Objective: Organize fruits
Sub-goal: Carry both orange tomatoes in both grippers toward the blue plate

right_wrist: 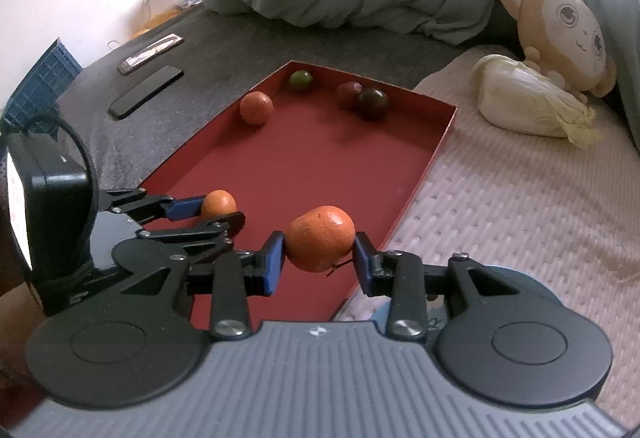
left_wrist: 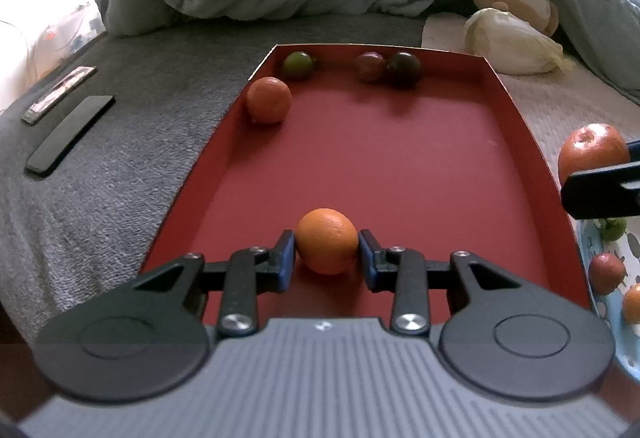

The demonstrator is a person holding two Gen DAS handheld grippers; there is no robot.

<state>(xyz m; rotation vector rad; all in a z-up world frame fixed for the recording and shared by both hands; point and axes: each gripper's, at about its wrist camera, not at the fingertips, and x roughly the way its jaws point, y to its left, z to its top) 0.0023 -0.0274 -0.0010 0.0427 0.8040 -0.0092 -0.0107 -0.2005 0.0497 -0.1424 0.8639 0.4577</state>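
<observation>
Mid-delivery, both hands loaded. Nearest: left gripper [left_wrist: 327, 252] clamped on a small orange [left_wrist: 327, 241] at 6 o'clock over the red tray [left_wrist: 520, 126], low above its floor. Just to 3 o'clock, right gripper [right_wrist: 319, 256] pinching a stemmed mandarin [right_wrist: 320, 238] near the tray's right wall. Further in, at 11 o'clock, another orange [left_wrist: 268, 100]; at 12, a green fruit [left_wrist: 298, 64] and two dark fruits [left_wrist: 388, 68]. Next, probably: lower beside like fruit, then release gently to avoid rolling.

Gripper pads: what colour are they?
Blue pads, clearest in the right wrist view.
</observation>
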